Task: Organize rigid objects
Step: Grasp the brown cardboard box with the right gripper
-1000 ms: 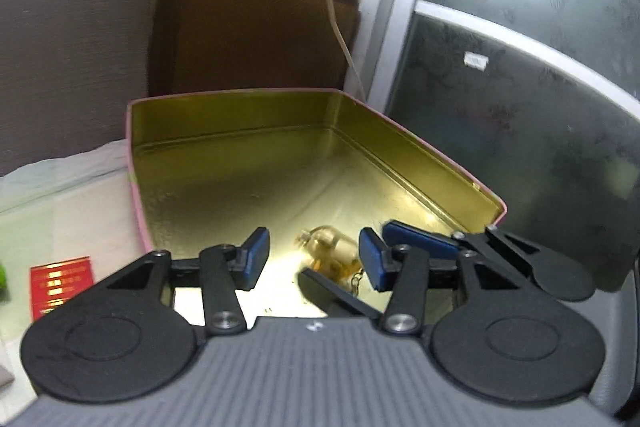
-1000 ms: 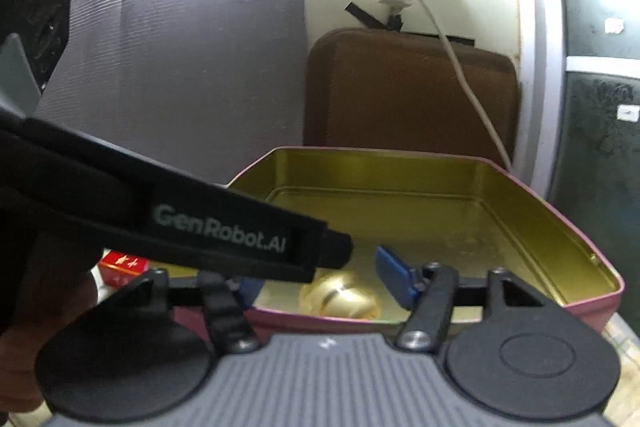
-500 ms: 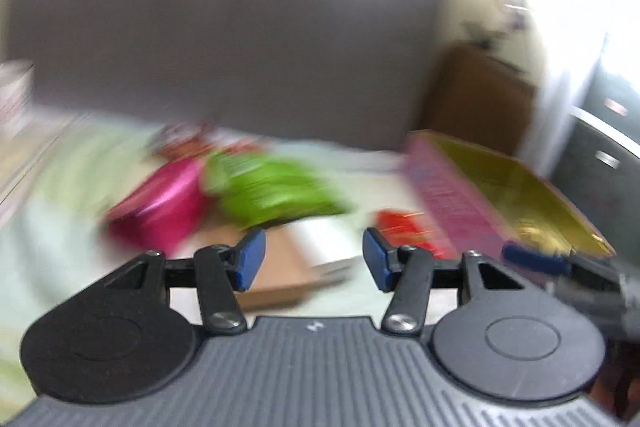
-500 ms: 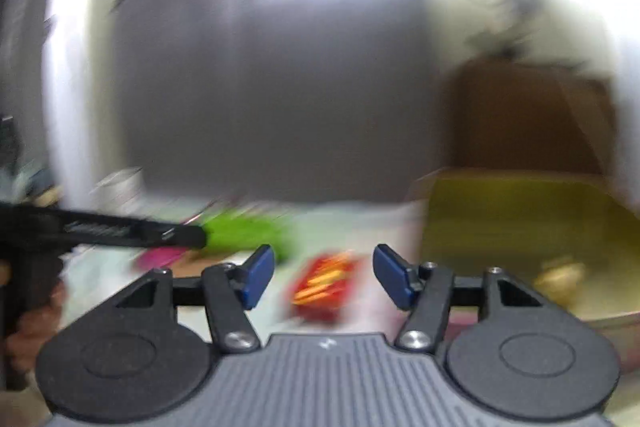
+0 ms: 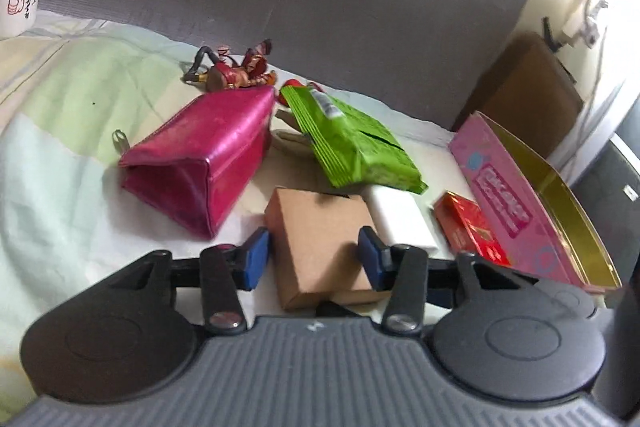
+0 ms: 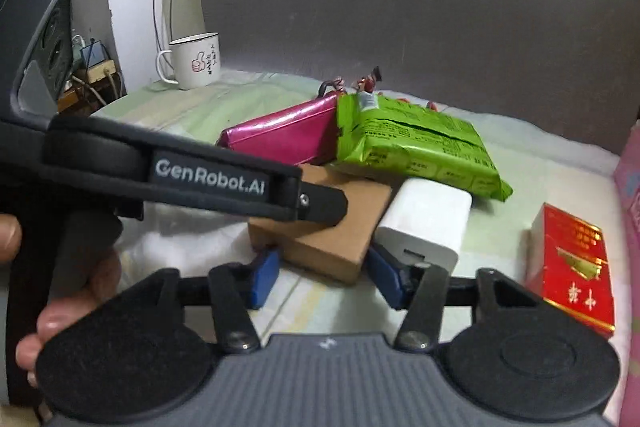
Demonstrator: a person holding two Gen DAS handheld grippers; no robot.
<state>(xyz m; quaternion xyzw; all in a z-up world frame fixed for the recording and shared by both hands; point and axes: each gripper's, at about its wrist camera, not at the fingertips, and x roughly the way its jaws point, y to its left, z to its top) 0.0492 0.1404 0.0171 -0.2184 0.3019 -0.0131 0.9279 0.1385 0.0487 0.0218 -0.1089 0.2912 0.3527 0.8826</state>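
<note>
My left gripper, jaws just narrowing, straddles the brown box unpinched; I square up and squeeze its sides while my right gripper waits empty, part-open.

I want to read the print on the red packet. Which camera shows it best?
The right wrist view: the red packet lies unobstructed at the right with its gold-printed top face turned to the camera. In the left wrist view the same packet is foreshortened, its near end cut off by the left tool's finger.
</note>
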